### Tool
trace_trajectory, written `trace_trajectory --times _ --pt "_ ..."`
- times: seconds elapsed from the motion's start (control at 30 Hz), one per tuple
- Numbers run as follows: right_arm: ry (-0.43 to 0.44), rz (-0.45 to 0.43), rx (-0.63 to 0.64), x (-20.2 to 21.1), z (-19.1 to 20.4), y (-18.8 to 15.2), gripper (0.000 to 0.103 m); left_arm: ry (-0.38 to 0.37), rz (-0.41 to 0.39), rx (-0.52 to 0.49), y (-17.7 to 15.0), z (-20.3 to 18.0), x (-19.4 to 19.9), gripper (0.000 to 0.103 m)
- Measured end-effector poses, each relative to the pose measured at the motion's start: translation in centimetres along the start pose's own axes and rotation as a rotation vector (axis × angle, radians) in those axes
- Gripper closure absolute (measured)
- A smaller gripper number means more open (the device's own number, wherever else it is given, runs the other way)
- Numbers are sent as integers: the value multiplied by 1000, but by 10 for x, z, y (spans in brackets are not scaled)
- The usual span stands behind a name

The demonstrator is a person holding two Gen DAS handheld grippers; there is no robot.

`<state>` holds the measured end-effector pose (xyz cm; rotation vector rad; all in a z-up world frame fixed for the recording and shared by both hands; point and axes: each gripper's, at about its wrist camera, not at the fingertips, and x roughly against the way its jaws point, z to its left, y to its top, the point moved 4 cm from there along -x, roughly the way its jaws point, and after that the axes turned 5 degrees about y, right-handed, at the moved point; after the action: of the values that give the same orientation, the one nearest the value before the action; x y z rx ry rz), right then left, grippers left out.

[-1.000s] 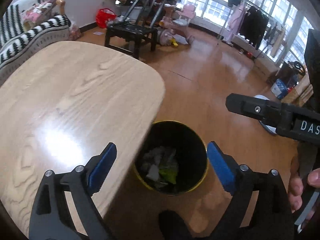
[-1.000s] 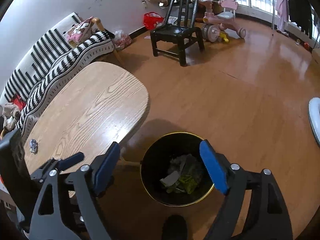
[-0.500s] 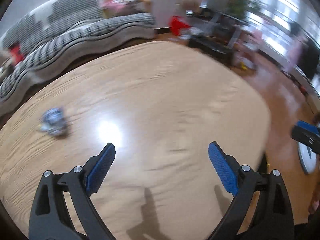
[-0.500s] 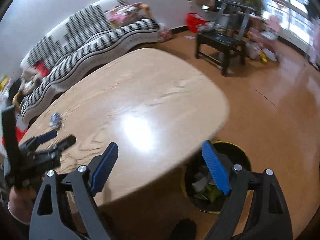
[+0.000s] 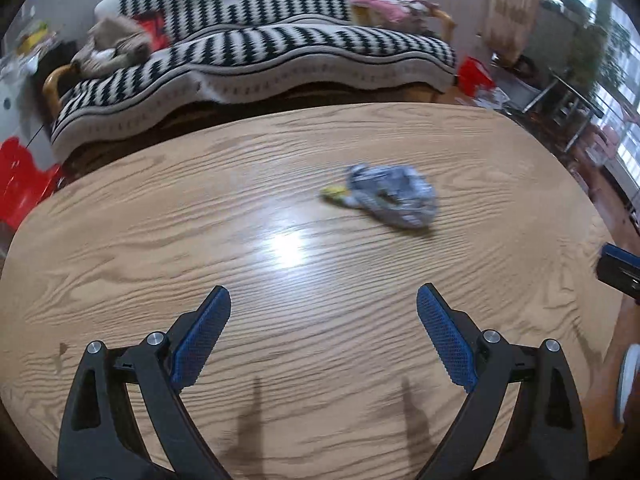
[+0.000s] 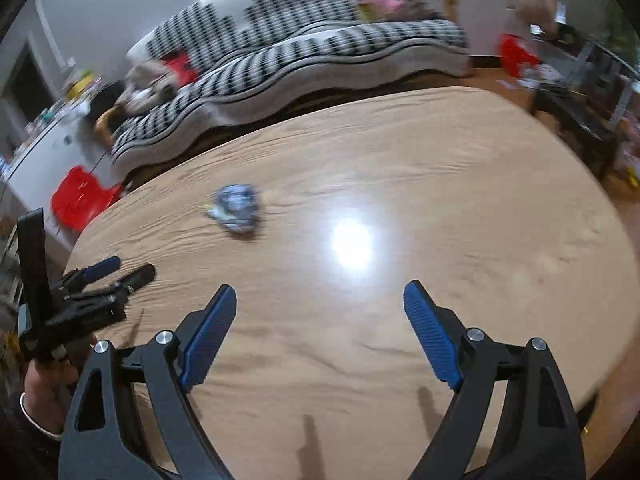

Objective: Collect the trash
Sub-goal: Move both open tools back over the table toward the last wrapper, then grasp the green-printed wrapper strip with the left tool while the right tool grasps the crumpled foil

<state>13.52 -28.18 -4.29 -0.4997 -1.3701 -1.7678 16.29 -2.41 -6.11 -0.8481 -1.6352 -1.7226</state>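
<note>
On the oval light-wood table (image 5: 168, 240), a crumpled grey-blue wrapper with a yellow scrap at one end (image 5: 390, 196) lies alone, ahead of both grippers and touching neither. Only the right wrist view shows the hand (image 6: 48, 380) gripping the left tool's black handle, with a pale band at the wrist, low at the left edge; there the left gripper (image 6: 120, 272) appears side-on above the table's near-left rim, short of the wrapper (image 6: 236, 212). The left wrist view alone catches a blue-and-black corner of the right gripper (image 5: 618, 270) at its right border, beyond the table edge.

Behind the table runs a black-and-white zigzag-patterned sofa (image 5: 256, 40) strewn with soft things; a red plastic item (image 6: 82, 200) sits on the floor to the left. Nothing stands between either gripper and the wrapper.

Both tools tilt down over the tabletop. The left gripper (image 5: 322, 344) has its blue-padded jaws spread wide and empty; the right gripper (image 6: 320, 334) likewise stands wide with nothing between the pads.
</note>
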Motion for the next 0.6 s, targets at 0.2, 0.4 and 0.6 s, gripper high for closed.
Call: trace_trajectory --times 0.2,0.4,0.6 --pt "35 30 105 -68 60 33 20 12 10 10 -2 28 -12 12" --pt "14 67 135 -127 64 67 26 18 33 19 -3 39 -24 12" --pt "37 114 152 -168 58 76 40 1 39 47 6 36 -37 12"
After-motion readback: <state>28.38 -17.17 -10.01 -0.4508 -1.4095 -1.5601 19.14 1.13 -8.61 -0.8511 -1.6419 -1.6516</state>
